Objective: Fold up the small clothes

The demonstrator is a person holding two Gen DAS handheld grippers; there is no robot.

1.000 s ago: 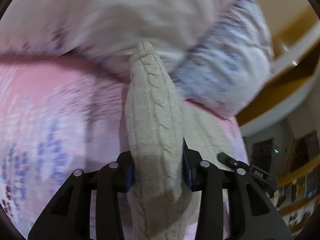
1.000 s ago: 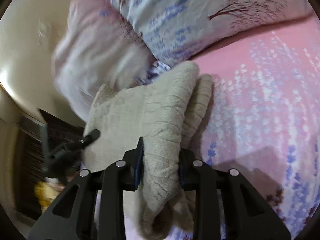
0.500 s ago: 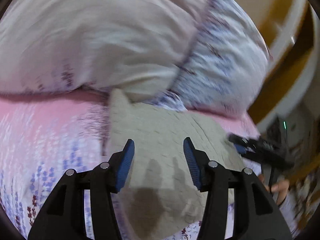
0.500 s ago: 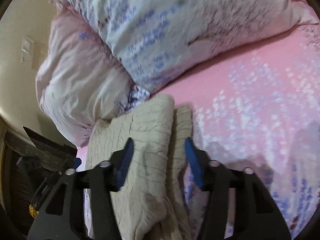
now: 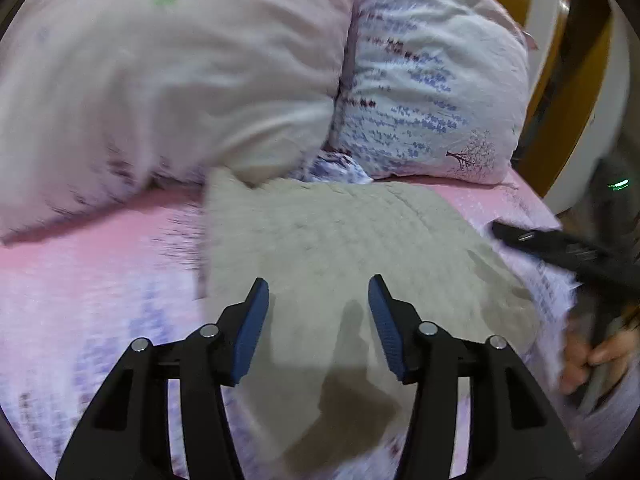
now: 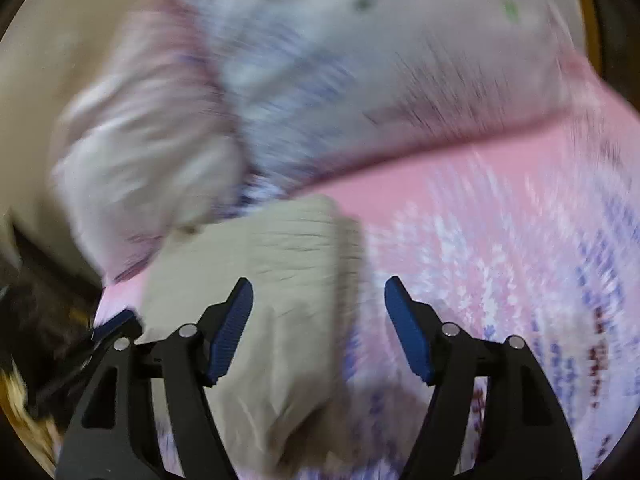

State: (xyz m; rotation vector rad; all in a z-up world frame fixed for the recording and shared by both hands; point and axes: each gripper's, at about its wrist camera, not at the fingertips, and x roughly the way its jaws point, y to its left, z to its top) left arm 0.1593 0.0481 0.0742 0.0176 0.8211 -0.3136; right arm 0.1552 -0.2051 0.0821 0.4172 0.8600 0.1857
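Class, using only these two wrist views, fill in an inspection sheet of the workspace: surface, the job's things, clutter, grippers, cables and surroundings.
Surface: pink floral bedsheet, with no bare table in view.
Job's things: beige knit garment lying folded on the sheet, held by neither gripper.
Clutter: two pillows at the head of the bed, touching the garment's far edge.
Grippers: left gripper open above the garment; right gripper open, its view motion-blurred.
Cables: nothing seen.
Surroundings: cream wall and wooden bed frame; a green indicator light on a dark device.
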